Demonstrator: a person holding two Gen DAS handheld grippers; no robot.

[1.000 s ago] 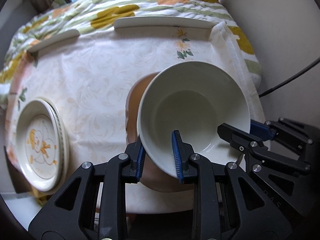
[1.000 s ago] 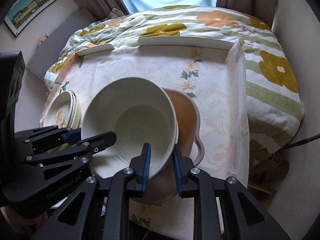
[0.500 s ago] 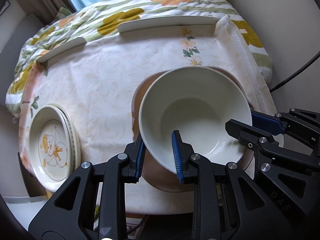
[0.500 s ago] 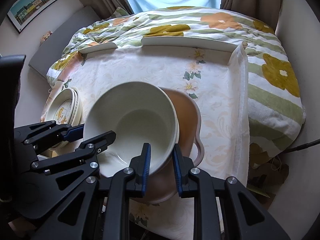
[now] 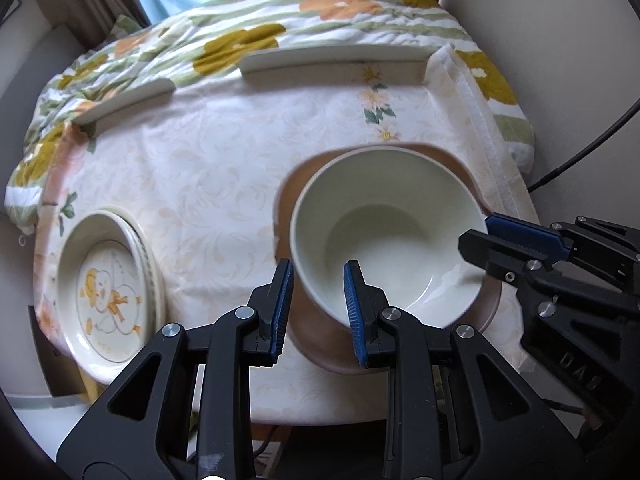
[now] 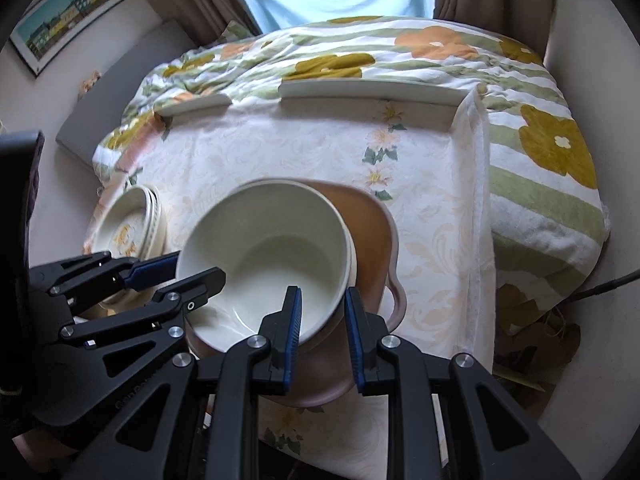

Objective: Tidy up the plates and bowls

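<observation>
A cream bowl (image 5: 394, 236) rests inside a wider brown bowl (image 5: 320, 344) at the table's near right. My left gripper (image 5: 318, 304) straddles the cream bowl's near-left rim, jaws open with a gap on each side. My right gripper (image 6: 322, 322) straddles the near-right rim (image 6: 340, 292) the same way, jaws open. The cream bowl (image 6: 268, 260) and brown bowl (image 6: 372, 236) both show in the right wrist view. A stack of cream plates with a duck picture (image 5: 108, 288) sits at the table's left edge.
The table carries a pale floral cloth (image 5: 208, 184) with raised white rails (image 5: 332, 62) along its far edge. A flowered blanket (image 6: 540, 168) lies beyond and to the right. A black cable (image 5: 580, 156) hangs by the right wall.
The cream bowl has come down level into the brown bowl. Both grippers' jaws have widened off its rim and both views have pulled back a little.
</observation>
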